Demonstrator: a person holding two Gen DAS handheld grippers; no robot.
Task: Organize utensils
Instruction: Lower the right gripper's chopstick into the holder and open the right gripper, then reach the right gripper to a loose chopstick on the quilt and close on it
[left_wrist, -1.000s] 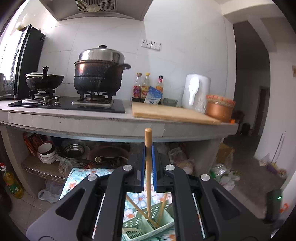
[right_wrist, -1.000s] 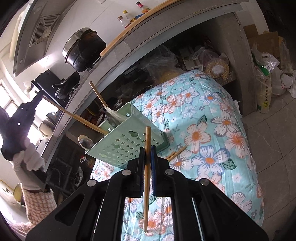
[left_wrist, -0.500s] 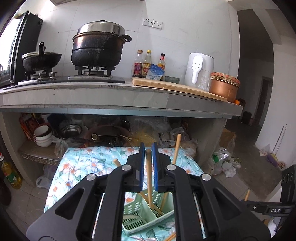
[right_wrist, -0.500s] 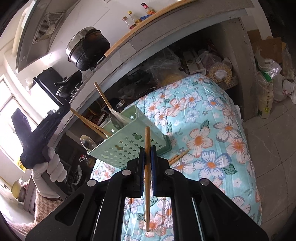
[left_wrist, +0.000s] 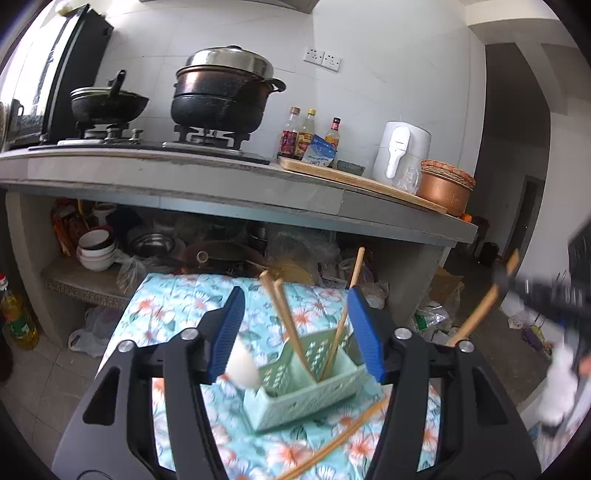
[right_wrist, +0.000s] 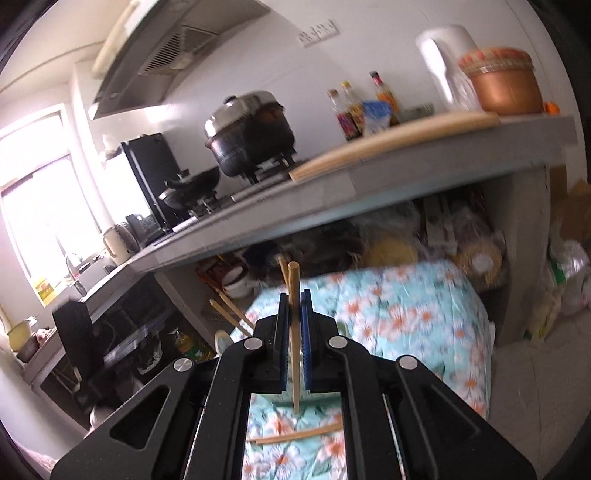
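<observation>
While the left gripper (left_wrist: 295, 332) jaws are opening above the perforated green caddy (left_wrist: 306, 384), empty, the right gripper (right_wrist: 294, 332) pinches a round wooden chopstick (right_wrist: 294, 291).

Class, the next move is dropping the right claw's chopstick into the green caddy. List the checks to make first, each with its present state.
1. Right claw grips its chopstick: ok.
2. Left claw has let go, jaws opening, nothing pressed between them: ok.
3. Green caddy stands upright on the floral cloth: ok.
4. Caddy has free room beside its chopsticks: cannot tell.
5. Loose chopstick on the cloth put away: not ok.
</observation>
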